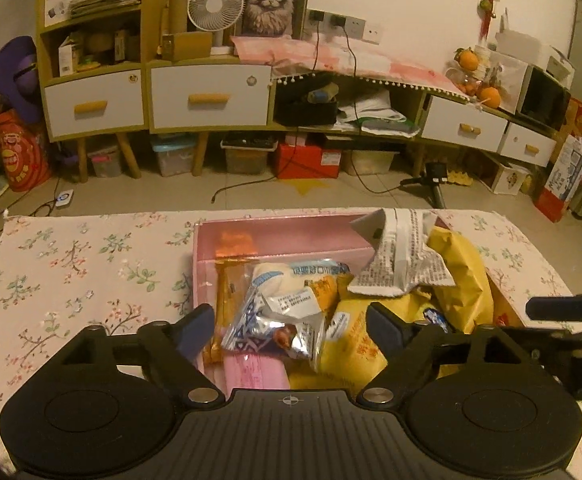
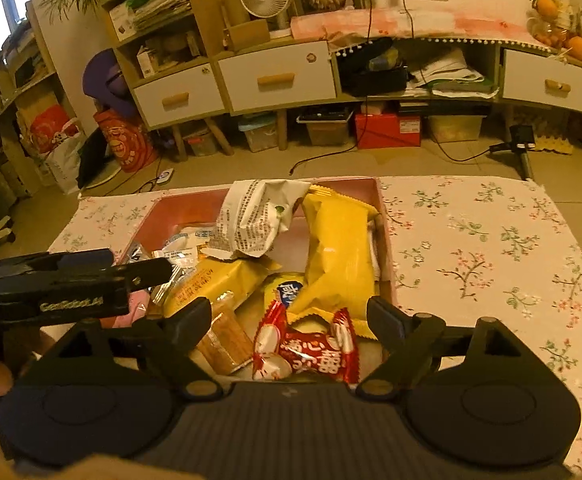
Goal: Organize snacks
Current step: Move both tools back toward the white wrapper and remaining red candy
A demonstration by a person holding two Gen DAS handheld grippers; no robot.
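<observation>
Hovering over the pink box [image 1: 207, 248] heaped with snacks [image 2: 331, 256] on the floral tablecloth [image 2: 491, 248], I held my left gripper [image 1: 289, 328] and right gripper [image 2: 289, 320] wide open, gripping nothing.

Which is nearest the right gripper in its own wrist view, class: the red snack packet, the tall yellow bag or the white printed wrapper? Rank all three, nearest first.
1. Red snack packet: between the open right gripper fingers, at the box's near end.
2. Tall yellow bag: mid-box, right side.
3. White printed wrapper: far end, propped up, left of centre.
</observation>
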